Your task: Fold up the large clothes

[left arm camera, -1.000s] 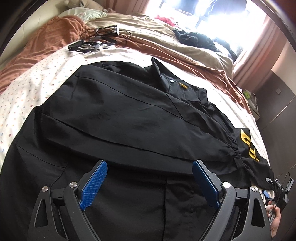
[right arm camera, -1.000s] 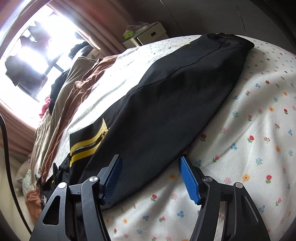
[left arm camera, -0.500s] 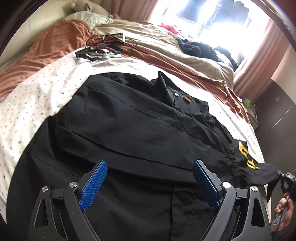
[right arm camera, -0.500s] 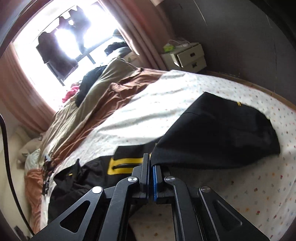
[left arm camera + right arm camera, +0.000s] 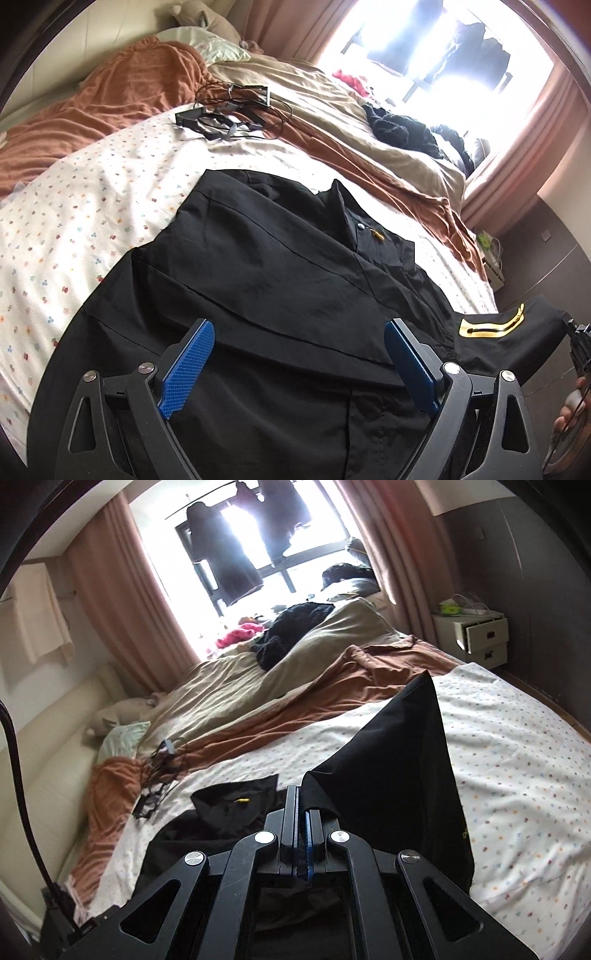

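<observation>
We saw the black jacket (image 5: 280, 280) spread on the floral sheet (image 5: 92, 206) of the bed, its sleeve (image 5: 399, 760) lifted clear of the sheet. The right gripper (image 5: 301, 834) pointed down toward the bed, its 2 jaws pressed together on the sleeve's edge, the cloth hanging to its right. The left gripper (image 5: 295, 373) hovered above the jacket's lower part, tilted downward, jaws wide apart with nothing between them. Cables (image 5: 232, 118) lay beyond on a brown blanket (image 5: 122, 92).

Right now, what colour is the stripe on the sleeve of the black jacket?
Yellow-gold stripe on the black jacket; the left wrist view shows it best.
</observation>
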